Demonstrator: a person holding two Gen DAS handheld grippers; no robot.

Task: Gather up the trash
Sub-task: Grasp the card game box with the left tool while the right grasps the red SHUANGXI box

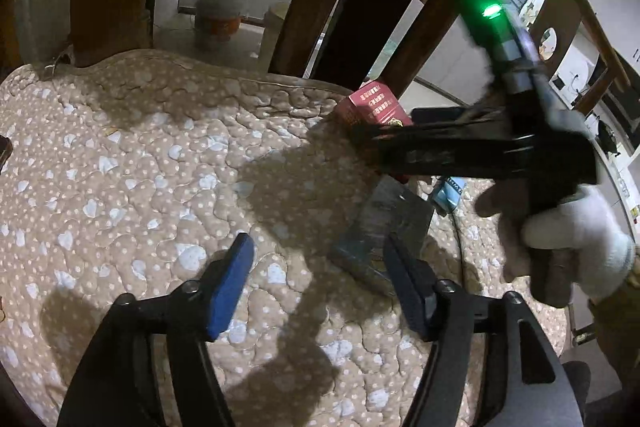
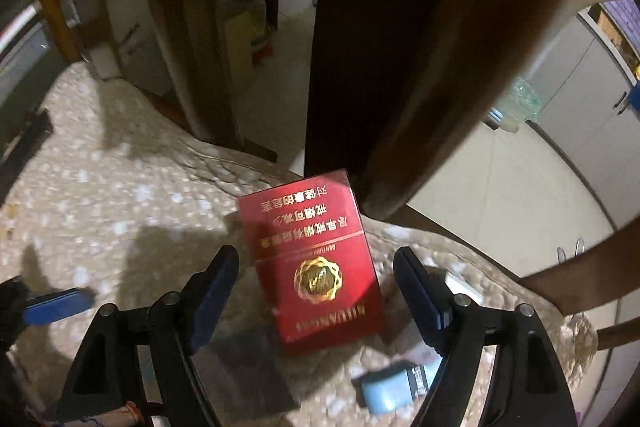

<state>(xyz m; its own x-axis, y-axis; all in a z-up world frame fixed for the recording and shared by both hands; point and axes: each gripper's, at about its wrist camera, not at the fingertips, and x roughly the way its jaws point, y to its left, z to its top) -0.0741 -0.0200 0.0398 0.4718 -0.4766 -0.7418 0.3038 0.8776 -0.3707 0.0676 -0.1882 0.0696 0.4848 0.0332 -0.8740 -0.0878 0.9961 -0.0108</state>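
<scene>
A red cigarette pack lies on the quilted seat cushion, between the open jaws of my right gripper, which is just above it and not touching. The pack also shows in the left wrist view, partly behind the right gripper's body. A dark flat wrapper lies near my left gripper, which is open and empty above the cushion. A small blue pack lies by the right finger; it also shows in the left wrist view.
Dark wooden chair-back slats rise just behind the red pack. A tiled floor lies beyond the cushion edge, with a bucket and a green-bagged bin standing on it. A gloved hand holds the right gripper.
</scene>
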